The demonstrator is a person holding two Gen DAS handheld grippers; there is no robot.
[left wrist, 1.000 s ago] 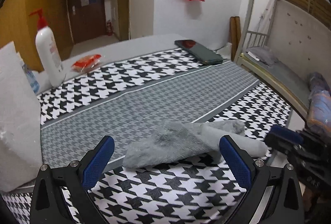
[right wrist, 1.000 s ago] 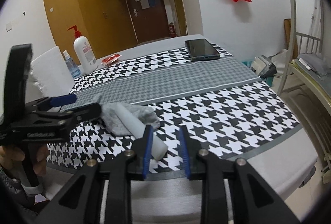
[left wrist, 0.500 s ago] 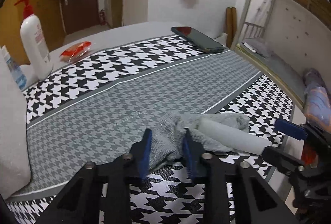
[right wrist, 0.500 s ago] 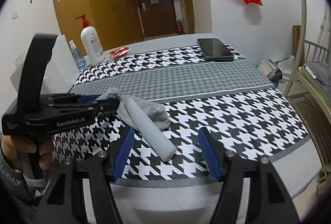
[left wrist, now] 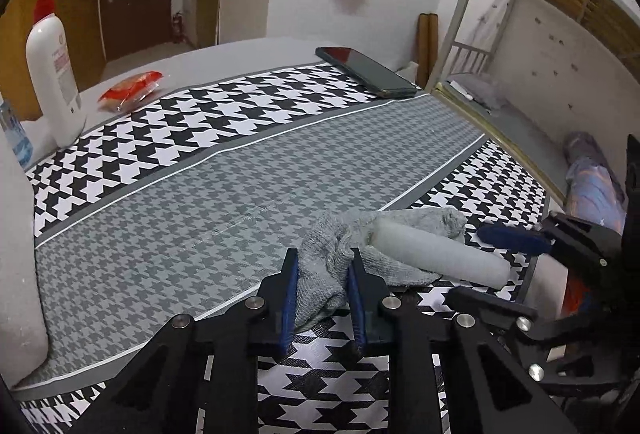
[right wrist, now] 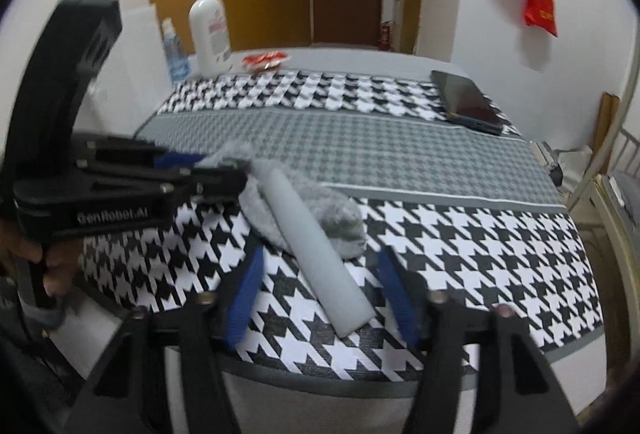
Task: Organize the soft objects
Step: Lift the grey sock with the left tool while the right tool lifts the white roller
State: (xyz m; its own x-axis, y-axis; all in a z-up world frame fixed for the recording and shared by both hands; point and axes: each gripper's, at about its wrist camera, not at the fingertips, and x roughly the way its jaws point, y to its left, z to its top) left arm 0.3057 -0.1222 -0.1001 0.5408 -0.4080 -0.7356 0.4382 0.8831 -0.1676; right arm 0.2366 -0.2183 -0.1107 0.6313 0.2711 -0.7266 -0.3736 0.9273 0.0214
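1. grey cloth is pinched at its bunched end by the left gripper, jaws closing, presumably to anchor it.
2. foam roll lies on the cloth near the table edge.
3. right gripper straddles the roll, jaws closing, pads not yet touching.

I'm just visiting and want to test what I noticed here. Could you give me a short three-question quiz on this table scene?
1. True or false: the left gripper is shut on the grey cloth.
2. What lies between the right gripper's closing jaws, untouched?
A. phone
B. foam roll
C. lotion bottle
3. Fill in: the foam roll lies on top of the grey ____.

Key: 1 true; 2 B; 3 cloth.
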